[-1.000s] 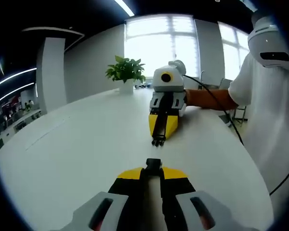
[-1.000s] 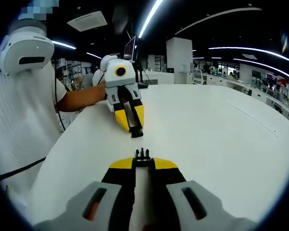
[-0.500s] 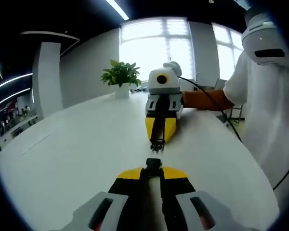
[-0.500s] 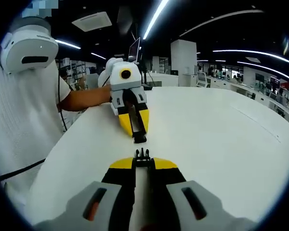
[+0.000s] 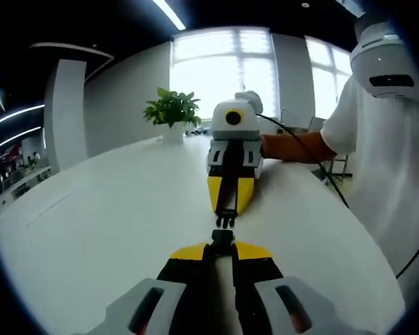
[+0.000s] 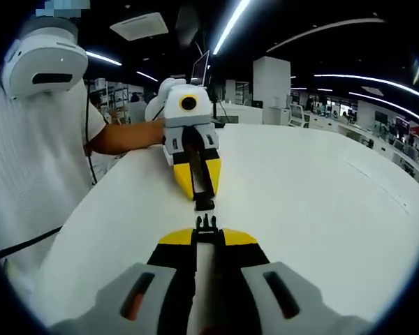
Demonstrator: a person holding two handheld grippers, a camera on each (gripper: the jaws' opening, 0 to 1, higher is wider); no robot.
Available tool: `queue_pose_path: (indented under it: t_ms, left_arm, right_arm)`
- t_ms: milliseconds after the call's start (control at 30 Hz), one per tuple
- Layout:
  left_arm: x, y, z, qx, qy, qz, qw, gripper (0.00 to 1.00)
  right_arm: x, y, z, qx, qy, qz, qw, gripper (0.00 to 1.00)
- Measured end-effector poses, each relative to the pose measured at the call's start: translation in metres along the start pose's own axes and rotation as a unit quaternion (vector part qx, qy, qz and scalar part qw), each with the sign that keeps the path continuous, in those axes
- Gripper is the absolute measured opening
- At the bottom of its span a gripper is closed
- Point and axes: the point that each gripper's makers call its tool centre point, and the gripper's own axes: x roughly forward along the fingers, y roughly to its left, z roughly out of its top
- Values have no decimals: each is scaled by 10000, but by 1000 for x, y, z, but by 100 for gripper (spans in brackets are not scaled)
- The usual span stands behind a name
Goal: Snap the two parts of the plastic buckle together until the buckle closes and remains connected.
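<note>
Worktop (image 5: 112,223): smooth white, slight sheen. Buckle halves (image 5: 222,238) (image 6: 207,223): black plastic, matt. Fingers (image 6: 178,252): yellow/black plastic, smooth. Person's sleeve (image 5: 377,132): white cloth.

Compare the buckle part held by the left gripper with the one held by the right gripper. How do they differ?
The left gripper holds the socket part, blunt and blocky at its tip. The right gripper holds the pronged part, ending in thin prongs. Both are black, clamped at the jaw tips, facing each other, not yet joined.

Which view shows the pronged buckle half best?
The right gripper view: the pronged buckle half sits close at the right gripper tips, prongs distinct. In the left gripper view it is smaller, held by the approaching right gripper, near the socket half.
</note>
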Motion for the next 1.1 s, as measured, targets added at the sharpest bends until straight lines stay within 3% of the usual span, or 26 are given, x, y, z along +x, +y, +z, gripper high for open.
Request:
queue_pose_path:
  t_ms: [1100]
  left_arm:
    - [10, -7, 5, 43, 64, -188, 9998, 11]
  right_arm:
    - [8, 2, 4, -185, -104, 190, 9996, 12]
